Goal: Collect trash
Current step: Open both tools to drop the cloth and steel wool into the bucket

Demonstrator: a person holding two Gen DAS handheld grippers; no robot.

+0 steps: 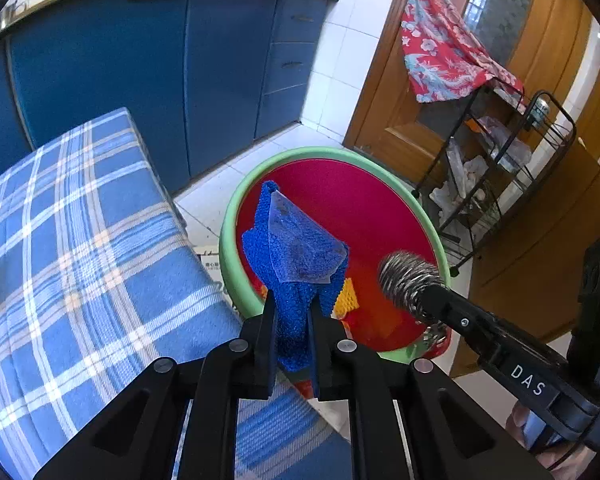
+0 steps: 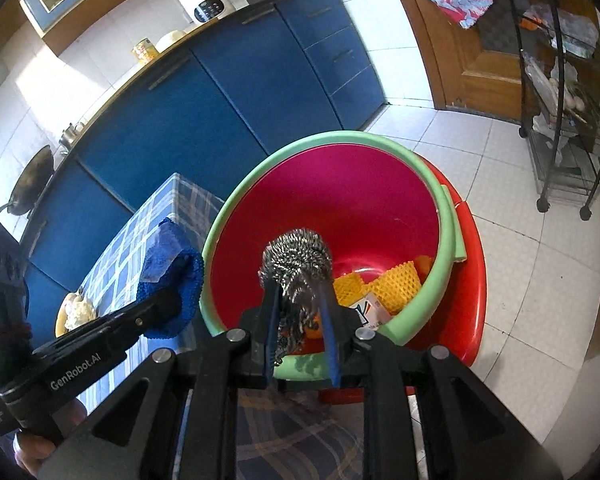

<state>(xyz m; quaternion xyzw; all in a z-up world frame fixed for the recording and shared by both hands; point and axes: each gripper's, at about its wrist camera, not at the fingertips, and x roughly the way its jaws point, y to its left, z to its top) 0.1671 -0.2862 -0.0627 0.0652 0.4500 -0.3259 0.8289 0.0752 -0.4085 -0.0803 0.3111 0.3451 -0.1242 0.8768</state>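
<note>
Yellow foam netting (image 2: pixel 396 280) in red bin (image 2: pixel 352 184)

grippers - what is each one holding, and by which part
The left gripper pinches a blue cloth by its lower end. The right gripper clamps a steel scrubber by its lower half.

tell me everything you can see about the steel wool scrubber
The steel wool scrubber is a rounded ball of shiny, coiled silver wire, dark between the strands. The right gripper clamps its lower part between the jaws, the rounded top bulging beyond the tips. It hangs in the air above the open red bin, touching nothing but the jaws.
</note>
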